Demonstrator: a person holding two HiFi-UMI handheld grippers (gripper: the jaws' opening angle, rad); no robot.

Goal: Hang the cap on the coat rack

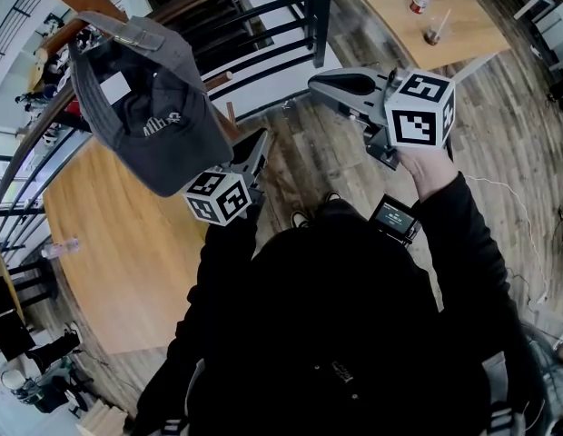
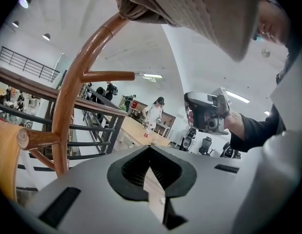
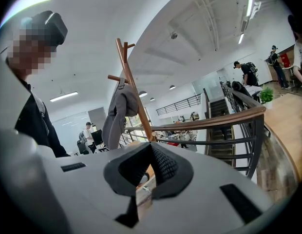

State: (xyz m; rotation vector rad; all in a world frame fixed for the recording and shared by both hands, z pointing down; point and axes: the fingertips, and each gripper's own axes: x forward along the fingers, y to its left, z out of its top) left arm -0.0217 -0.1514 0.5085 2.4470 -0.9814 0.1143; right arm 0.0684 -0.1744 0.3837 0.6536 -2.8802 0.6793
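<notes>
Wood-plank floor [image 1: 318, 153] and a dark stair railing [image 1: 263, 39] fill the open hall below, with a long worktop [image 1: 118, 271] at the near left. The grey cap [image 1: 145, 107] already hangs from an upper peg of the brown coat rack [image 2: 68, 106], crown drooping and brim pointing down toward the person. From the right gripper's view it looks draped against the post, caught by its back strap.

The left gripper [image 1: 256, 142] sits just under the cap, with the brim overhead in its own view. Its fingers are pressed together with nothing between them. The right gripper [image 1: 316, 85] is well off to the right of the rack, its fingers likewise closed and empty.

The hang looks done, so what is left is getting away cleanly. The left gripper is the risk: lifting it could nudge the brim and tip the strap off the peg. It is better drawn down and back toward the body, clear of the lower pegs, with the cap watched for swing before the task is called settled.
</notes>
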